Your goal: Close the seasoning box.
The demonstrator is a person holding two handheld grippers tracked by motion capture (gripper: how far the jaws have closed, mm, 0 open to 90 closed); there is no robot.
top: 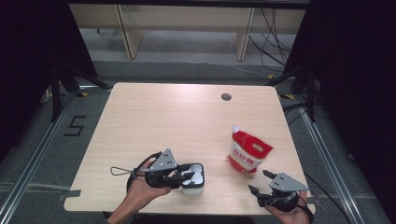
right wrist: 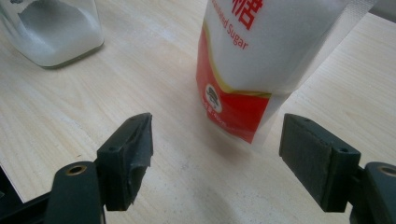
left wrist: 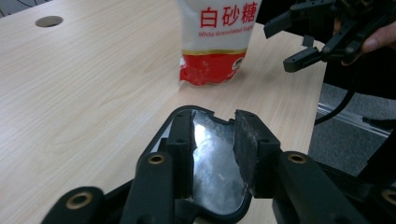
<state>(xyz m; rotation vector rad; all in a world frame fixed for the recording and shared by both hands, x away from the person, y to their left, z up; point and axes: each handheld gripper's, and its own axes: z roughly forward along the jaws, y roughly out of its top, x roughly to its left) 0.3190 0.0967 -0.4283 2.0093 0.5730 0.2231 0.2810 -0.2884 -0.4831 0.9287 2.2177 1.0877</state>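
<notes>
Clamping a clear container [top: 193, 178] at the near edge of the table [top: 154, 116], the left gripper [top: 180, 176] has its jaws pressed against the lid, while the right gripper [top: 261, 182] hovers with its jaws spread wide and nothing between them, just near of the sugar pouch [top: 247, 151]. The pouch stands upright on the right half of the table, well apart from the container.

The likeliest trouble is the pouch itself: it is soft and top-heavy, so a push from one jaw before the other meets it could tip it over, and a squeeze high on the body might force sugar out if the spout is unsealed. The container sits close to the table's near edge, so a slip there could send it off.

The right gripper view shows white granules already inside the container [right wrist: 51, 32], which the high view cannot resolve. The left gripper view shows the pads [left wrist: 245, 140] biting the glossy lid [left wrist: 215, 163] and the pouch's printed label [left wrist: 219, 42].
</notes>
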